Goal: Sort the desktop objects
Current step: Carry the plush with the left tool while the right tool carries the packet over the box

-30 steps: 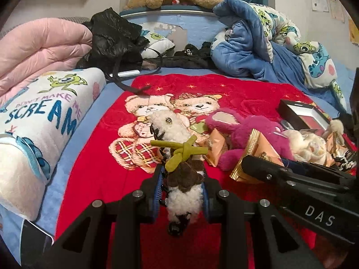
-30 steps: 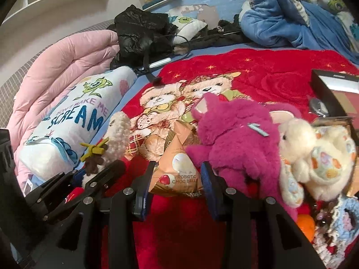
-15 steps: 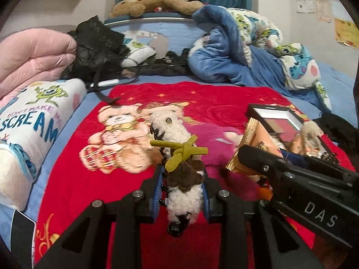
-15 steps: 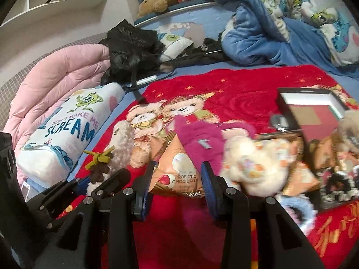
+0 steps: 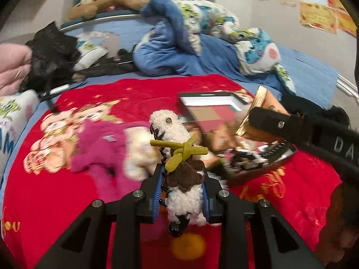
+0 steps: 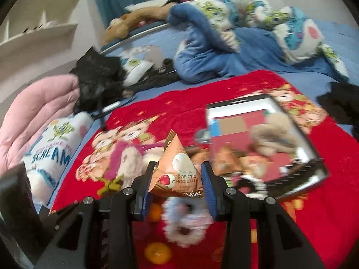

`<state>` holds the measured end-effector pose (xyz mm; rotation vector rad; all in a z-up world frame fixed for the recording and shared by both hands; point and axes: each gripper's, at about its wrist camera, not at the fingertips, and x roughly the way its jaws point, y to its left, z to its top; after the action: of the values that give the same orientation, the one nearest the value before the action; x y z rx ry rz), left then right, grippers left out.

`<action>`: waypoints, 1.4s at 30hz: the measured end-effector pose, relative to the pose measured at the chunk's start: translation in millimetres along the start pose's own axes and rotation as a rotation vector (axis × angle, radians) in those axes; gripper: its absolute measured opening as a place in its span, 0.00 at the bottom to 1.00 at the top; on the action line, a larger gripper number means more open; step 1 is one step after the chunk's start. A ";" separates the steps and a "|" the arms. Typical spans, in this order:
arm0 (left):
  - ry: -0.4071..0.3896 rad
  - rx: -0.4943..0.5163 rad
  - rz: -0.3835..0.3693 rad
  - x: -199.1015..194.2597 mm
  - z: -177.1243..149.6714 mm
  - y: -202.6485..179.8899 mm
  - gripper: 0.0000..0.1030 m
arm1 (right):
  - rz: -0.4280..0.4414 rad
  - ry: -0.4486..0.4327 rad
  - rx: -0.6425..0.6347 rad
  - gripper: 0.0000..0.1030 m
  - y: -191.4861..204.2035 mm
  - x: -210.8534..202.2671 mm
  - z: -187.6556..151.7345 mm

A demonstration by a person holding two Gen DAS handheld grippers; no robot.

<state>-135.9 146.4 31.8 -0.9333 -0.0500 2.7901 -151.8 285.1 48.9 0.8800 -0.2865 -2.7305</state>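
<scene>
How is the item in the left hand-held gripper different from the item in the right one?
The fluffy hair clip is white and brown plush with an olive bow; the snack packet is a smooth, printed peach pyramid. The clip is long, the packet pointed. Both are clamped between blue pads above the red blanket.

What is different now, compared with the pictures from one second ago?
Both tools have swung to the right over the red blanket: the open box, earlier at the right edge, is now ahead. Nothing was taken or released. The left tool still grips the woolly sheep toy, and the right tool still grips the snack packet.
</scene>
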 end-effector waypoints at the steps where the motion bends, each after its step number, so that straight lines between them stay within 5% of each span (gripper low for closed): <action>1: -0.003 0.009 -0.009 1.7 -0.2 -9.5 0.29 | -0.012 -0.007 0.010 0.37 -8.9 -4.4 1.4; 8: 0.006 0.079 -0.067 19.1 -3.5 -67.9 0.29 | -0.120 -0.048 0.070 0.37 -81.7 -29.7 5.4; 16: -0.002 0.100 -0.072 36.5 6.8 -81.7 0.29 | -0.162 -0.037 0.072 0.37 -121.4 -22.0 4.2; 42: 0.063 0.115 -0.083 119.4 54.3 -84.8 0.29 | -0.036 -0.006 0.249 0.37 -158.7 36.4 24.5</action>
<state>-246.7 254.8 12.6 -0.9676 0.0777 2.6547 -223.8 427.1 6.9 0.9473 -0.6293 -2.7709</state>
